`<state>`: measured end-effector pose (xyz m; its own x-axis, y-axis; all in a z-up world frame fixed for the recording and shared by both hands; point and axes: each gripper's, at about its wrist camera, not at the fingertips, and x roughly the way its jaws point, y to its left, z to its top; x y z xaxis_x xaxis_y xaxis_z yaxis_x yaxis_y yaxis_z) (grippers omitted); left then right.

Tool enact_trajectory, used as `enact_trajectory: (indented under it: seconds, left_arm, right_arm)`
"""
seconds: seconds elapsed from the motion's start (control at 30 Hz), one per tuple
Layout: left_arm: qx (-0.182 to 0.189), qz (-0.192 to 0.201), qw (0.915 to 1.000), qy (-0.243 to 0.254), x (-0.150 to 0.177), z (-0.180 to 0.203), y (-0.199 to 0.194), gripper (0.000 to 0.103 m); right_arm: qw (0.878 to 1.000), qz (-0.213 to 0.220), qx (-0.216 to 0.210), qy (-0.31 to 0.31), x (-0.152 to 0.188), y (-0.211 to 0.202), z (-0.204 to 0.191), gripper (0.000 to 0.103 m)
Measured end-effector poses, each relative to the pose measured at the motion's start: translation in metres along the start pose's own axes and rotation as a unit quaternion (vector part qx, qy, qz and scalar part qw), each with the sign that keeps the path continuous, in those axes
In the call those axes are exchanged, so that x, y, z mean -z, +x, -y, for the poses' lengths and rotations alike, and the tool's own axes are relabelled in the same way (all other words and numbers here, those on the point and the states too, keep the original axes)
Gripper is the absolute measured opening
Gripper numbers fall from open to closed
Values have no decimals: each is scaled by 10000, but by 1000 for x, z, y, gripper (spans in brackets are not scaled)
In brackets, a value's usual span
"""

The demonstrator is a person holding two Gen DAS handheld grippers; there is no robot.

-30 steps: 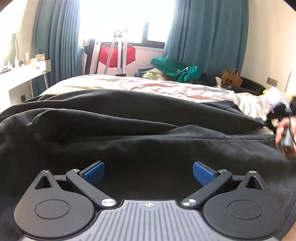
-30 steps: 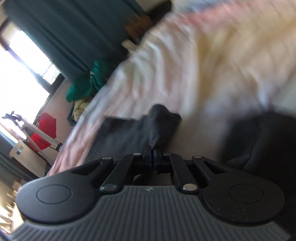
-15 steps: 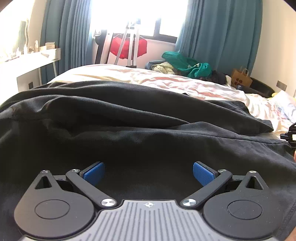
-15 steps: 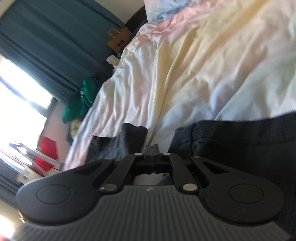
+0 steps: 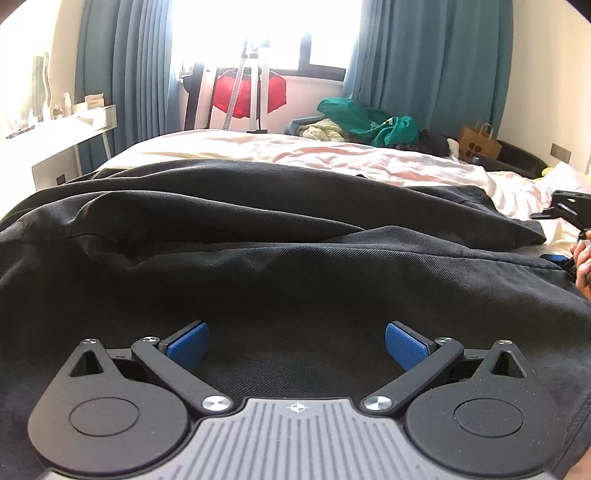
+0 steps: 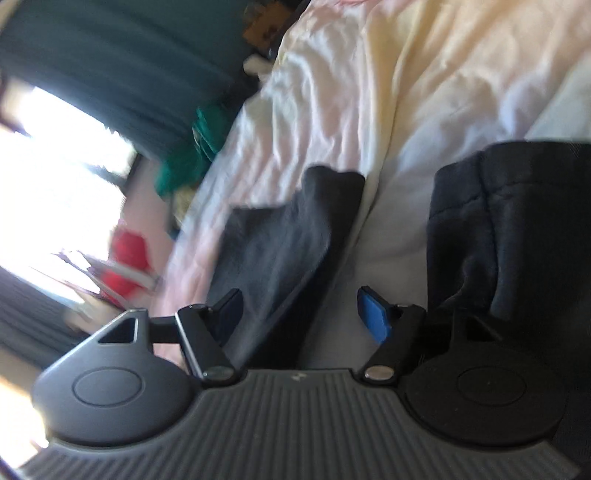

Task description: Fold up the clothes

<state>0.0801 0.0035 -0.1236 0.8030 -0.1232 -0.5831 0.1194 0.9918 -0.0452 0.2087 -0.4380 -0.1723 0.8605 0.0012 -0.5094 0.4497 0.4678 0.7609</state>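
Fabric fills most of the left wrist view: a black garment (image 5: 280, 258) lies spread across the near part of the bed (image 5: 332, 155), bunched into long folds that run from left to right. The left gripper (image 5: 295, 347) hovers over the near stretch of this cloth with its jaws wide apart; the blue pads (image 5: 186, 345) press on nothing, and only flat dark cloth shows between and beneath them. At the far right edge of that view the right gripper (image 5: 569, 212) appears beside the garment's right end, with part of a hand (image 5: 583, 262) just below it.

In the right wrist view, which is tilted and blurred, the right gripper (image 6: 299, 314) has released: its jaws are opening, and a narrow dark flap of the garment (image 6: 288, 236) lies between them without either pad pressing on it. One blue pad (image 6: 375, 315) shows clearly on the right, clear of the cloth; the left one sits in shadow just beside the flap's edge. A thicker bunched part of the same black cloth rises at the right of that view, apart from the flap, with pale crumpled bedsheet (image 6: 406, 92) between them and beyond.

Farther off, teal curtains (image 5: 424, 62) frame a bright window (image 5: 258, 29). Below it stand a red item (image 5: 251, 92) on a rack and a heap of green and pale clothes (image 5: 365, 122). A brown paper bag (image 5: 478, 146) stands at the far right, and a white desk (image 5: 55, 136) with small things on it runs along the left wall.
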Motion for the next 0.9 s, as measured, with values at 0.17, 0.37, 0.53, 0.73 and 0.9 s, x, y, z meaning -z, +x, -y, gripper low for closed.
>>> enact_trajectory:
  seconds: [0.17, 0.37, 0.53, 0.73, 0.9]
  left_arm:
    - [-19, 0, 10000, -2, 1, 0, -1, 103]
    - [-4, 27, 10000, -33, -4, 2, 1, 103]
    - [-83, 317, 9994, 92, -12, 2, -10, 102]
    - [40, 308, 9992, -254, -16, -7, -25, 102]
    - [68, 245, 9990, -358, -18, -10, -33, 102]
  right_arm:
    - [9968, -411, -269, -635, 2, 31, -20, 64]
    - [9966, -269, 66, -774, 10, 44, -17, 11]
    - [9991, 0, -85, -425, 4, 17, -20, 8]
    - [9997, 92, 232, -25, 8, -6, 1, 8]
    - [9993, -14, 297, -218, 19, -14, 6, 11]
